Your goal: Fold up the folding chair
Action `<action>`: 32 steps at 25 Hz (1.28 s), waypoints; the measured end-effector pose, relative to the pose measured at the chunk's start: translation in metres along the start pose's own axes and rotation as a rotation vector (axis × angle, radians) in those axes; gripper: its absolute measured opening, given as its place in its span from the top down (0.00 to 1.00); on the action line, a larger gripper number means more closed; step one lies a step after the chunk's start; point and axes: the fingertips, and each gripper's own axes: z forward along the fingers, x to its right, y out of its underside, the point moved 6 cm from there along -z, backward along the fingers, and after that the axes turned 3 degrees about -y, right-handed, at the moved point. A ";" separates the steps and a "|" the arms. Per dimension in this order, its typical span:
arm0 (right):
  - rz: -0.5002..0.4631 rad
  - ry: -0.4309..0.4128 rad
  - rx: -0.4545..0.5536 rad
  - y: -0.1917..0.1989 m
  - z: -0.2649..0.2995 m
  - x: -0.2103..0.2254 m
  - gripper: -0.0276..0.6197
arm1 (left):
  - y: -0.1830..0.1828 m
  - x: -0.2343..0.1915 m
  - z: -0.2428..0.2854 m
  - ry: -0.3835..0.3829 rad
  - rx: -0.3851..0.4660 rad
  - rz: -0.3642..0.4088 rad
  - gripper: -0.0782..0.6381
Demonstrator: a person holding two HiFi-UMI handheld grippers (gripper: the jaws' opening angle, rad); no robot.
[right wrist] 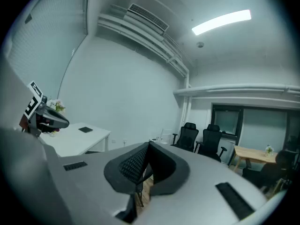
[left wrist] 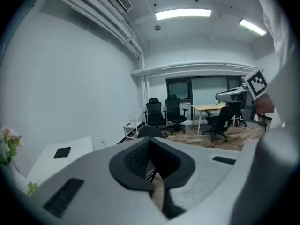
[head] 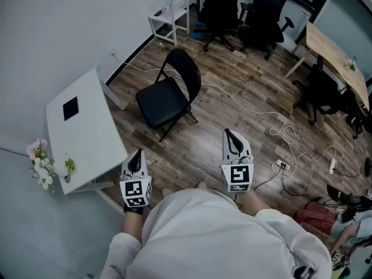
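A black folding chair (head: 170, 93) stands unfolded on the wood floor, well ahead of both grippers. Its rounded back (left wrist: 149, 131) peeks over the jaws in the left gripper view; a leg shows through the jaw notch in the right gripper view. My left gripper (head: 136, 158) is held low at the left, beside the white table, shut and empty. My right gripper (head: 232, 137) is held at the right, nearer the chair, also shut with nothing in it. Neither touches the chair.
A white table (head: 81, 129) with a black tablet (head: 70, 107) and flowers (head: 40, 163) stands at the left. White cables (head: 279, 129) and a power strip (head: 283, 165) lie on the floor at the right. Black office chairs (head: 244, 10), a white rack (head: 171, 16) and a wooden desk (head: 334, 54) stand farther back.
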 end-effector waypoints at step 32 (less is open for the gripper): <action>0.008 -0.010 0.077 0.010 -0.015 0.028 0.38 | -0.004 0.024 0.002 0.055 0.000 -0.038 0.40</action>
